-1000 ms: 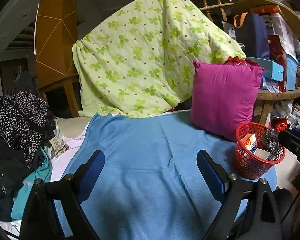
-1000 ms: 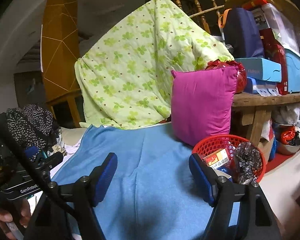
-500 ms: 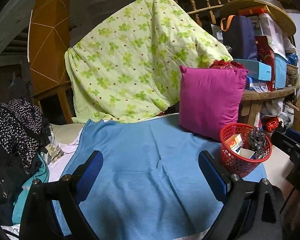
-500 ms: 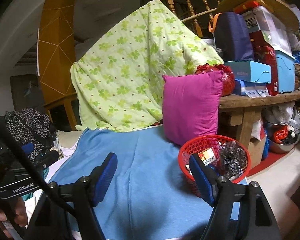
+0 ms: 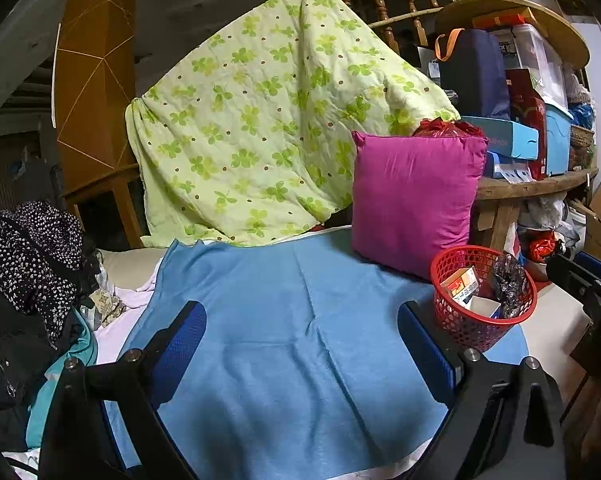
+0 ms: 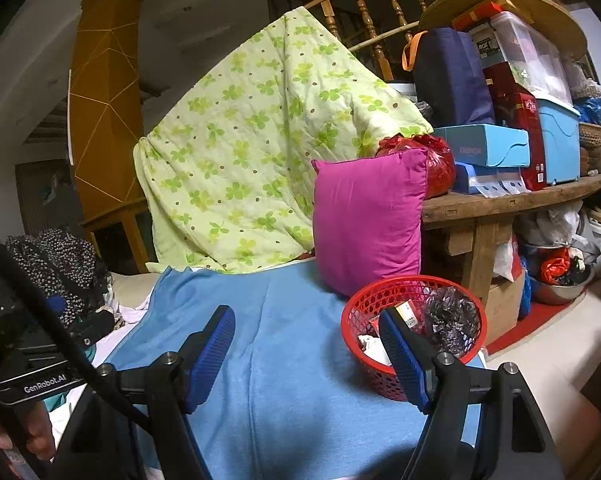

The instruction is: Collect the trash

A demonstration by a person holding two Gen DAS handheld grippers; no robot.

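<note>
On blue cloth (image 5: 284, 320): one red basket (image 5: 482, 320).

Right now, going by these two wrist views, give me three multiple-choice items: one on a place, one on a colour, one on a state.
1. Where does the red basket stand?
A. on the blue cloth, in front of the pink pillow
B. on the wooden table
C. on the floor

2. What colour is the quilt behind the cloth?
A. purple
B. light green with green clovers
C. plain white

3. How is the right gripper?
A. shut on a wrapper
B. shut, empty
C. open, empty

Answers: 1 A, its base sits on the cloth; 2 B, the pattern shows; 3 C, the pads stand apart with nothing between.
</note>
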